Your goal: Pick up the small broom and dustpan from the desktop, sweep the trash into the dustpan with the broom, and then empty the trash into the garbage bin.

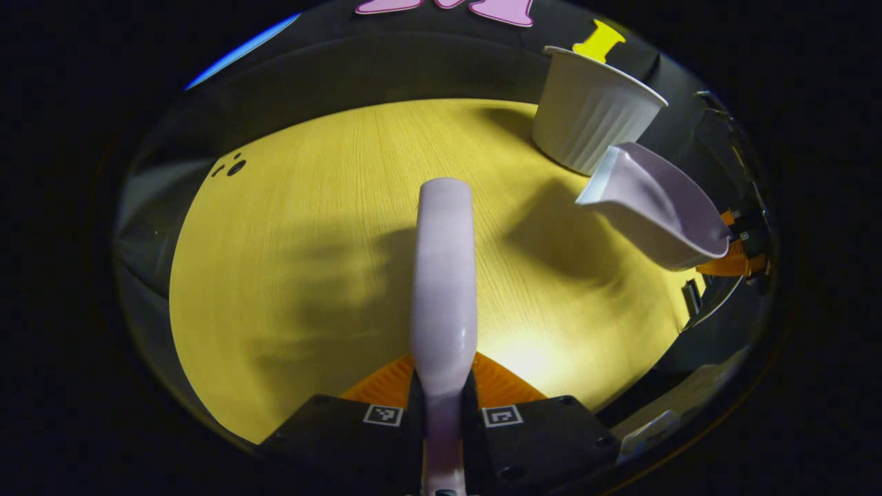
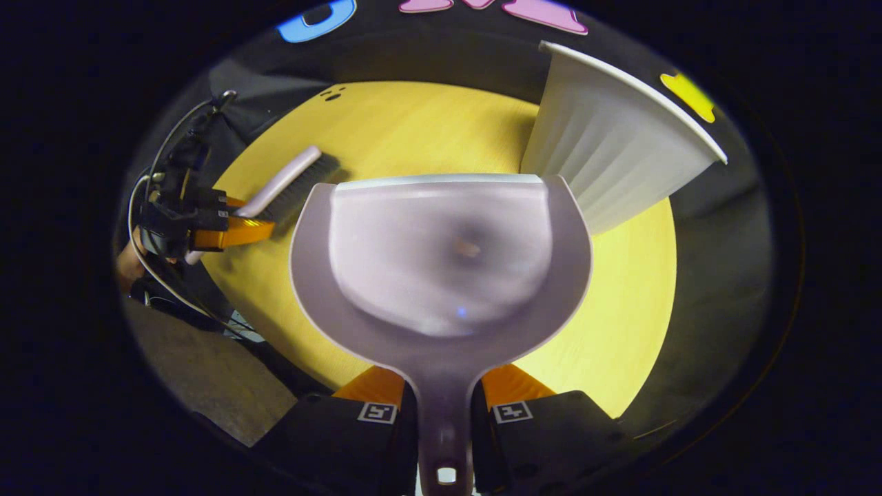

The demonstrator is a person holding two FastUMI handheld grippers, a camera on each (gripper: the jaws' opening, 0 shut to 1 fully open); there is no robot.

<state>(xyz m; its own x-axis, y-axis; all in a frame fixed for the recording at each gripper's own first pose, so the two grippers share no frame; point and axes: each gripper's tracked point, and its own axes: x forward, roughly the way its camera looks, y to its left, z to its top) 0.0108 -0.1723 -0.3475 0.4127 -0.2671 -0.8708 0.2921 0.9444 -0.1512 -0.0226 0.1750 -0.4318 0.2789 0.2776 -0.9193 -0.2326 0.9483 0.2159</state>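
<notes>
My left tool (image 1: 444,396) grips the broom (image 1: 444,275); my right tool (image 2: 444,413) holds the dustpan (image 2: 441,262), lifted beside the bin (image 2: 613,151). I judge sweeping done; emptying remains, since something small still sits inside.

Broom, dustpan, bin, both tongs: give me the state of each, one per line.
Broom: held off the table, clamped in left tongs.
Dustpan: lifted, gripped by its handle in right tongs, mouth toward the bin.
Garbage bin: upright on the table.
</notes>
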